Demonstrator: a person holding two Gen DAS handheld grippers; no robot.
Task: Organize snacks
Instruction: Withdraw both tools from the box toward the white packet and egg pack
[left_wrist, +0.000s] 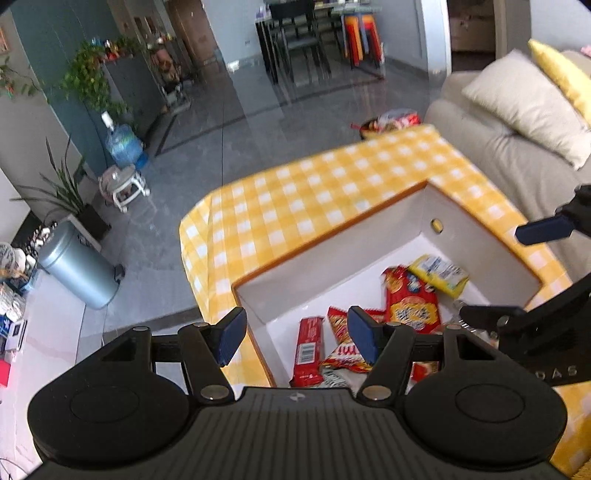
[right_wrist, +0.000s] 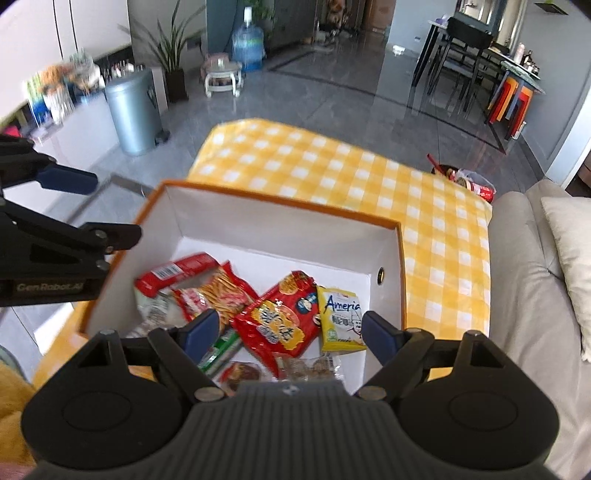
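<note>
An orange-rimmed white box (left_wrist: 332, 236) (right_wrist: 280, 218) stands on a table with a yellow checked cloth (left_wrist: 314, 184) (right_wrist: 332, 162). Several snack packets lie in it: a red biscuit bag (left_wrist: 412, 299) (right_wrist: 280, 317), a yellow packet (left_wrist: 439, 275) (right_wrist: 341, 317), a red bar (left_wrist: 308, 350) (right_wrist: 173, 271) and a stick-snack bag (right_wrist: 218, 291). My left gripper (left_wrist: 297, 334) is open and empty above the box's left rim. My right gripper (right_wrist: 290, 334) is open and empty above the box's near side.
A beige sofa with cushions (left_wrist: 517, 107) (right_wrist: 535, 295) borders the table. A bag of more snacks (left_wrist: 391, 122) (right_wrist: 469, 181) sits past the table's far end. A metal bin (left_wrist: 77, 266) (right_wrist: 135, 110), plants and a water bottle stand on the grey floor.
</note>
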